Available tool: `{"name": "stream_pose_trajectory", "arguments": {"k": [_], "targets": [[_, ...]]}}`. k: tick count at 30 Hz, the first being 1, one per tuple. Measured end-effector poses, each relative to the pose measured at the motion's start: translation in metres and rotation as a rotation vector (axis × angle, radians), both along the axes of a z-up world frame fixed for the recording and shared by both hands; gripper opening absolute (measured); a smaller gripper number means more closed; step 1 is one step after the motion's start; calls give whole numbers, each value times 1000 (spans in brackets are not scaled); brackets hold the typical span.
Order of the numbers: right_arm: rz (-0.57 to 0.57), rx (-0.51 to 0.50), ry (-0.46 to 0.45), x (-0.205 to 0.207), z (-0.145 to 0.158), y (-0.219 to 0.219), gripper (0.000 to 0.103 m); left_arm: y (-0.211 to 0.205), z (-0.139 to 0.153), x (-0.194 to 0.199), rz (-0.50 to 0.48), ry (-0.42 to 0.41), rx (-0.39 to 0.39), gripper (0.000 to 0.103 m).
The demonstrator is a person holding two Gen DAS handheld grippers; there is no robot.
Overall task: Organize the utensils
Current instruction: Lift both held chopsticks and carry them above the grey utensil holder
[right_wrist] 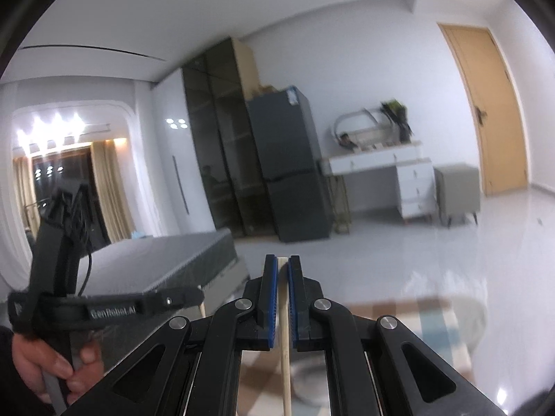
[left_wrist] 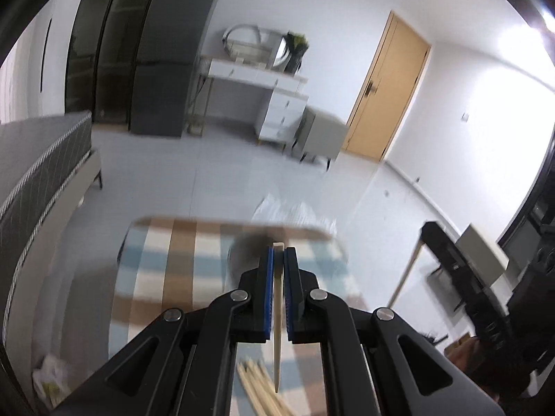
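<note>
Bedroom fittings fill both wrist views: a grey mattress (left_wrist: 38, 170) at nine o'clock in the left view, a dark refrigerator (right_wrist: 288, 166) near centre in the right view, a white dresser (right_wrist: 395, 170) at three o'clock of it, and a tan door (right_wrist: 485, 111) at two o'clock. Below you sits a table under a striped cloth (left_wrist: 173, 270) of blue, brown and white, blurred in both views.

Your left gripper (left_wrist: 278, 253) is clamped narrow on one pale wooden chopstick (left_wrist: 278, 315), which runs between the blue pads (left_wrist: 269, 277) and pokes out past the tips toward twelve o'clock. Your right gripper (right_wrist: 282, 263) is pinched just as tight on a second chopstick (right_wrist: 285, 346), held the same way. Both sticks are clear of the cloth.

As for progress, you look early to midway: a loose bundle of chopsticks (left_wrist: 256, 384) lies on the cloth at six o'clock in the left view, not yet sorted. A round grey shape (left_wrist: 244, 253), perhaps a holder, sits just beyond your left tips, too blurred to confirm. Nothing shows any stick delivered.

Readable writing: "GenRobot.AI" on the left gripper's body (right_wrist: 111, 312), at eight o'clock in the right view, above your hand (right_wrist: 52, 367). The refrigerator's label is illegible.
</note>
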State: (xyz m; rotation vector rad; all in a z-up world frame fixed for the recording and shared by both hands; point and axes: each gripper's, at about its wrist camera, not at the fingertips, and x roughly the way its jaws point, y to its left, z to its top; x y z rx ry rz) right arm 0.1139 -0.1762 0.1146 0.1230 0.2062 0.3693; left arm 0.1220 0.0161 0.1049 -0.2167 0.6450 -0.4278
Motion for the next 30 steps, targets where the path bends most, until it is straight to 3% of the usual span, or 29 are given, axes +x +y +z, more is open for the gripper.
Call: {"name": "stream_pose_trajectory", "arguments": {"k": [4, 8, 12, 20, 30], "targets": [[26, -27, -69, 33, 17, 11, 5, -1, 29, 29, 13, -75, -14, 1], [40, -40, -130, 66, 18, 22, 5, 2, 39, 61, 43, -140, -24, 1], [52, -31, -150, 97, 4, 29, 5, 3, 27, 89, 55, -167, -31, 1], [31, 31, -101, 141, -40, 27, 5, 6, -9, 115, 62, -150, -52, 1], [65, 27, -85, 148, -70, 26, 5, 3, -30, 115, 85, -123, -65, 1]]}}
